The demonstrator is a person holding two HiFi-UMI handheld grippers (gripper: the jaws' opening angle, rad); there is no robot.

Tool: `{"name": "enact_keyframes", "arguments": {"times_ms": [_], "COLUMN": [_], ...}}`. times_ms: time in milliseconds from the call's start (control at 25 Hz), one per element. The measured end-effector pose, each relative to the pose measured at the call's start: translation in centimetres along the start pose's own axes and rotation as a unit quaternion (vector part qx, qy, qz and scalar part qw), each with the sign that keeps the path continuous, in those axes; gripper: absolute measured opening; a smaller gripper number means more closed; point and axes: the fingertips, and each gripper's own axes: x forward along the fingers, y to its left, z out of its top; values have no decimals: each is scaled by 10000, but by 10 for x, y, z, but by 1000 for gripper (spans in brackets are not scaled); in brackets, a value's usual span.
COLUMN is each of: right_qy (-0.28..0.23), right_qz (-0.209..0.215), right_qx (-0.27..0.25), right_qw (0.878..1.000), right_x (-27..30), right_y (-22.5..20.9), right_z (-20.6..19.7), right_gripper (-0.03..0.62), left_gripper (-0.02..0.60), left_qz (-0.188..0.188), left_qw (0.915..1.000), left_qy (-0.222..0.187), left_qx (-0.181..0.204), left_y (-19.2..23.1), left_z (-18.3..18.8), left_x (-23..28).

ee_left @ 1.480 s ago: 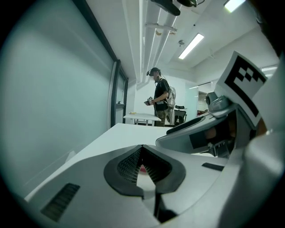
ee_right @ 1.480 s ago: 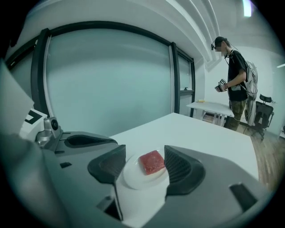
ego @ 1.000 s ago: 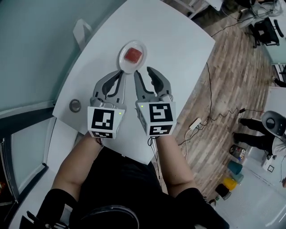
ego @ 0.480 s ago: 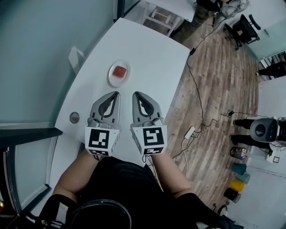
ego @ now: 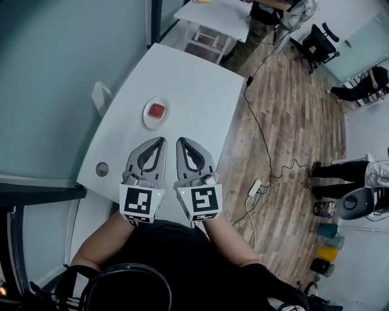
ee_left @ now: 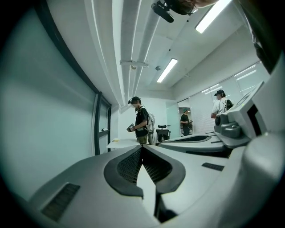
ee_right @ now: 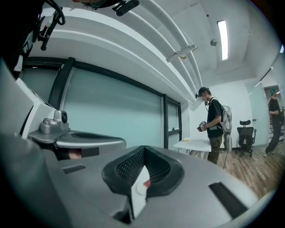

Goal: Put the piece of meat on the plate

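Item 1, piece of meat: one, red, lying inside the plate near its middle. Its outline reads as roughly square from the head view, so no long axis or heading can be determined.

Item 2, plate: one, round, white, with the meat as its only contents. It stands on the white table, toward the edge that runs along the teal wall and well clear of the opposite edge.

Item 3, grippers: two, side by side over the near end of the table, both pointing up the picture toward the plate and neither touching it. The left gripper has its fingers drawn together with the tips meeting, and nothing sits between them. The right gripper is likewise closed tip to tip and empty. In the right gripper view the plate and a sliver of the red meat show through the slot below the meeting tips, beyond the jaws and not between them.

Item 4, other objects: one small round metal fitting set into the table near its corner, left of the left gripper. A second white table stands further off. On the wooden floor lie one power strip with a trailing cable
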Motion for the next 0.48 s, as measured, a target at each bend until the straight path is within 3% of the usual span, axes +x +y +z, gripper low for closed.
{"name": "enact_keyframes", "arguments": {"times_ms": [480], "right_qy": [-206], "right_qz": [-210], "right_qx": [-23], "right_qw": [9996], "right_x": [-26], "right_y": [-2], "right_z": [15], "right_gripper": [3], "left_gripper": [2], "left_qz": [-161], "left_qw": [9997], "left_qy": [-177], "left_qx": [42], "left_y": [-14], "left_z": [15], "left_x": [-11]}}
